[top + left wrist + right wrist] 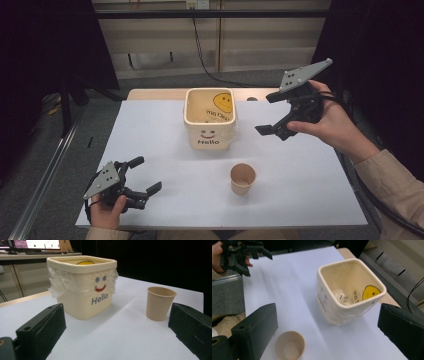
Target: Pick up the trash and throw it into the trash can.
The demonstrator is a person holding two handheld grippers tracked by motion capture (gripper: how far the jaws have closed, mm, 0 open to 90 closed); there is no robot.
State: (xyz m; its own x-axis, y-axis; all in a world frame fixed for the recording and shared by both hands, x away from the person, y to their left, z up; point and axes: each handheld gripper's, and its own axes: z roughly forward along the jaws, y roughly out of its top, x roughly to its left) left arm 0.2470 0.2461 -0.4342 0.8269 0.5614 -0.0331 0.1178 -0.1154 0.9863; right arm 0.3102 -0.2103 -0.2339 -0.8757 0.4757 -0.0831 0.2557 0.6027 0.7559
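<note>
Paper cup: we count one paper cup (243, 178), upright and empty, standing on the white table (300, 190) in front of the bin and a little toward our right, apart from it.
Bin: one cream square bin (210, 118) with a smiling face and "Hello" on its front and a thin clear liner folded over its rim; it stands at the middle of the table's far half, and we see only the liner and a yellow smiley inside.
Right gripper: our right gripper (274, 113) hangs in the air to the right of the bin, jaws spread and nothing between them; its own view looks down on both cup and bin.
Left gripper: our left gripper (145, 174) sits low at the near left corner, jaws spread, empty, well apart from the cup.
Progress: we judge the work barely begun; the cup is untouched.
Left to do: we guess picking up the cup and dropping it in the bin.
Count: two grippers, one cup, one bin.
</note>
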